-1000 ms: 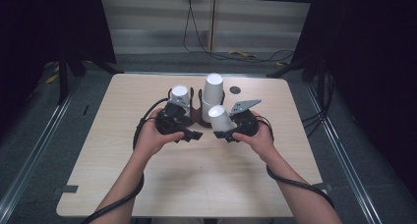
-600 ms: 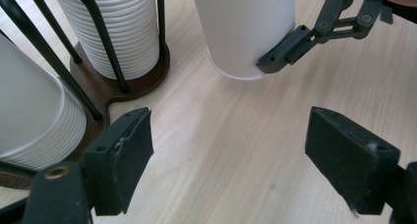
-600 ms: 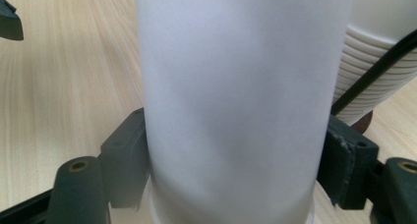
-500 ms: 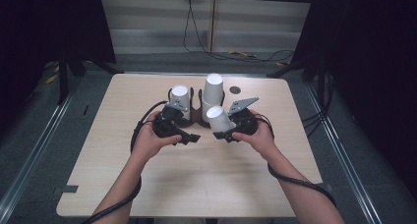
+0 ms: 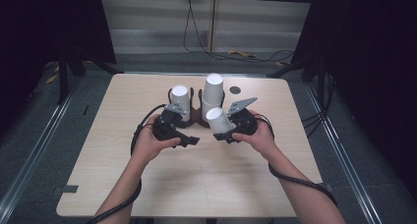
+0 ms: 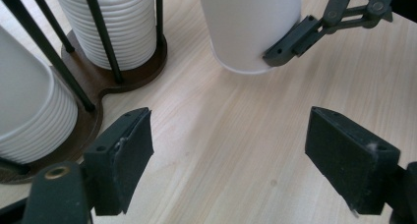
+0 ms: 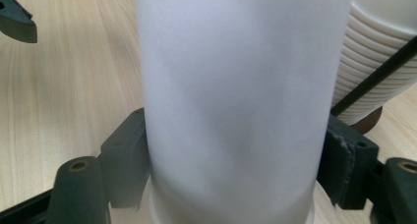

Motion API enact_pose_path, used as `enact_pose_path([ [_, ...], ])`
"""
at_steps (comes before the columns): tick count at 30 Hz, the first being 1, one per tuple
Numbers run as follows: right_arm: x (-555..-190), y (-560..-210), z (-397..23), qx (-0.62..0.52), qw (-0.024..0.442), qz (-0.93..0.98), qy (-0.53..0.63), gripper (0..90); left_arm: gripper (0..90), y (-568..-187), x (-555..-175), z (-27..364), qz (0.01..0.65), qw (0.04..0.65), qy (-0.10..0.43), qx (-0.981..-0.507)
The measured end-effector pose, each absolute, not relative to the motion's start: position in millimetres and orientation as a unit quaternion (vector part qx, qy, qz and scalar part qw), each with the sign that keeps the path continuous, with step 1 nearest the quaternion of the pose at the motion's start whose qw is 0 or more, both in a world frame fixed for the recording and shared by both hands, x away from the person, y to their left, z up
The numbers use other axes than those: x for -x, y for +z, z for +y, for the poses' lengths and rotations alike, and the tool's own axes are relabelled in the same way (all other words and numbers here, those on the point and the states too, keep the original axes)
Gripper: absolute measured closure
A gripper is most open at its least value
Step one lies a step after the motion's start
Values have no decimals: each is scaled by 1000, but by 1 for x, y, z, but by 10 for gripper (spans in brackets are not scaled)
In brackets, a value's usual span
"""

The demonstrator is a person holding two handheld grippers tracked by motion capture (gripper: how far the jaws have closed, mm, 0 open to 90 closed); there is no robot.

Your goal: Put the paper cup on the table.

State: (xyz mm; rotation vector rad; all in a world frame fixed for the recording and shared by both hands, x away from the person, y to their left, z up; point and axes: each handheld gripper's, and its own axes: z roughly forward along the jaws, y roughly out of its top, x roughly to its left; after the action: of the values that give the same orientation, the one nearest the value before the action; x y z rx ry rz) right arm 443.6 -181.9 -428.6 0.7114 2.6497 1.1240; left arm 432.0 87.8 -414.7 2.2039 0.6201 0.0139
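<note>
Clamping a white paper cup (image 7: 231,101), right tongs (image 7: 236,170), left tongs (image 6: 231,160) apart, empty.

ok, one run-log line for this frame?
right hand-held gripper: shut on white paper cup | left hand-held gripper: open, empty | dark wooden cup rack: two stacks

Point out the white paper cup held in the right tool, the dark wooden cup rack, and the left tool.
White paper cup (image 7: 231,101), right gripper view, its side wall.
Dark wooden cup rack (image 6: 142,69), left gripper view, its base rim.
Left tool (image 6: 228,157), left gripper view, midway between its jaws.
</note>
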Motion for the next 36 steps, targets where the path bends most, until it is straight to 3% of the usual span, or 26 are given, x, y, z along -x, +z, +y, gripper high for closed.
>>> enact_pose_path([
  [36,-441,-416,-172,-174,53,933,310,250,175,-441,-421,89,238,419,11,-876],
])
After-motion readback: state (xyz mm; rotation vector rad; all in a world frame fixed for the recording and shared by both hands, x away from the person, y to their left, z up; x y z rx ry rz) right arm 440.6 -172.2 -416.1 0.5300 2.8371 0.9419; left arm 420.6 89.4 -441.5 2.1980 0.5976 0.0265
